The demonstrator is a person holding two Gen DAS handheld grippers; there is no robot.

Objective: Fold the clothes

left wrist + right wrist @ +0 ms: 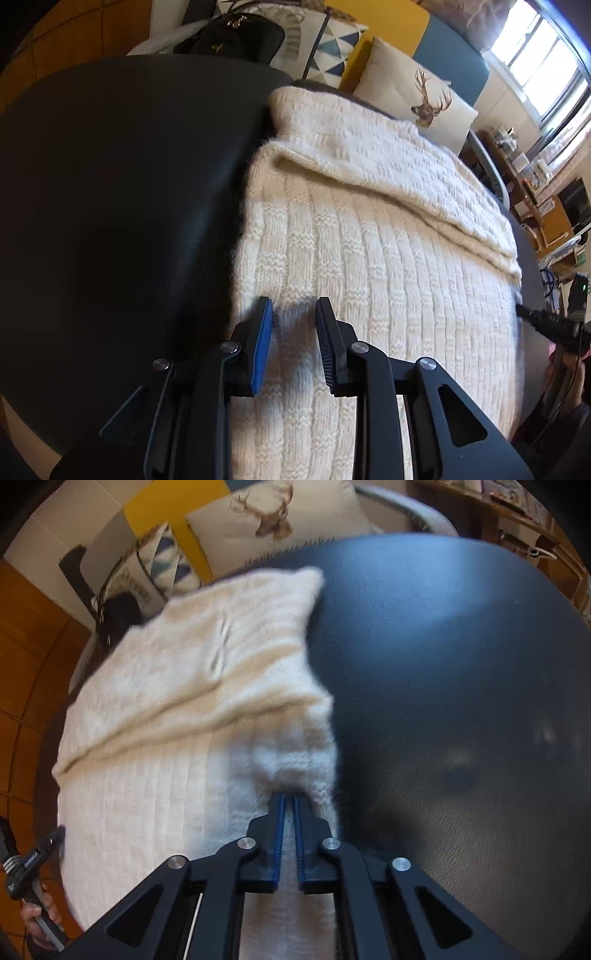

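A white knit sweater lies flat on a round black table. Its top part is folded down over the rest, so a thick fold runs across it. The left gripper is over the near left edge of the sweater. Its two fingers stand apart, with nothing between them but the knit below. The right gripper is at the sweater's right edge, just beside the bare table. Its fingers are pressed together on a bunch of the white knit, which puckers up around the tips. Behind the table sit a deer pillow and a black bag.
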